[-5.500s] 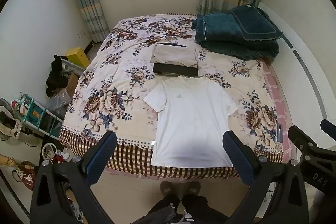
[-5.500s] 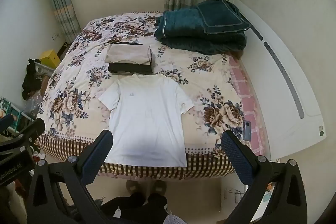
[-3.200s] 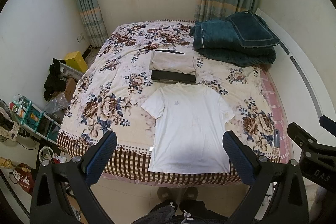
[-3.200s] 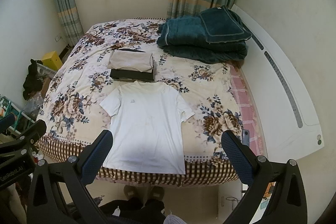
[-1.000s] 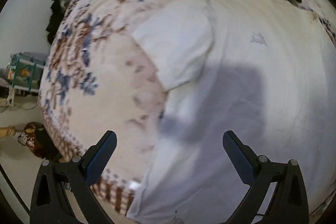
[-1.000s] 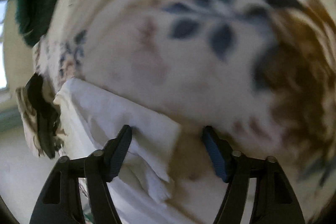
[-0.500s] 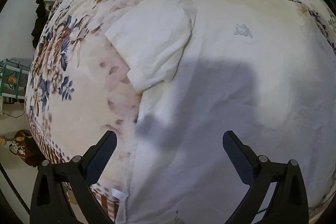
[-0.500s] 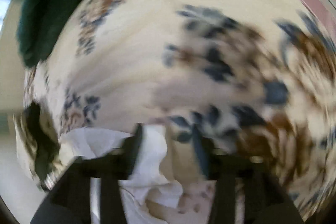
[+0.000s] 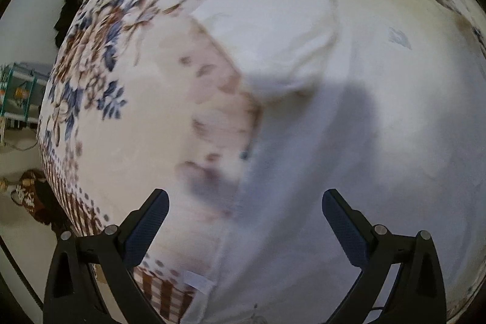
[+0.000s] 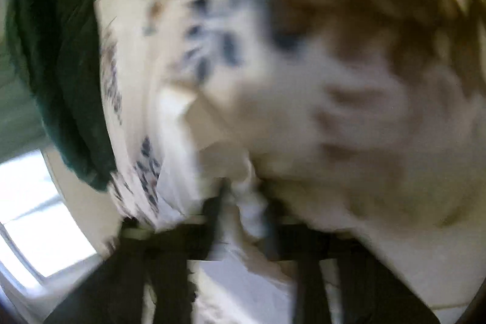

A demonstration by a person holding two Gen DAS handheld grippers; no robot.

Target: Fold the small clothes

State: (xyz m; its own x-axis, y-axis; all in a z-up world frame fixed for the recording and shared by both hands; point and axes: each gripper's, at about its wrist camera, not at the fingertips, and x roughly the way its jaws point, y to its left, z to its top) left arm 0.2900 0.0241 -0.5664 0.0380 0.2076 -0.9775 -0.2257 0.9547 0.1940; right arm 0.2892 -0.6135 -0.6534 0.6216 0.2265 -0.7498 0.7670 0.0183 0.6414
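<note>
Between the spread left tongs the shirt edge lies lengthwise; its right sleeve is pinched by the right tongs.

T-shirt flat on bedspread

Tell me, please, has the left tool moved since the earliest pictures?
Yes. The left tool has come down close over the white T-shirt, judged against the floral bed.

A white T-shirt with a small grey chest mark is seen on a cream bedspread printed with blue and brown flowers and edged in brown-and-white check. A dark green blanket is shown, blurred. Blue pads are borne on black fingers.
</note>
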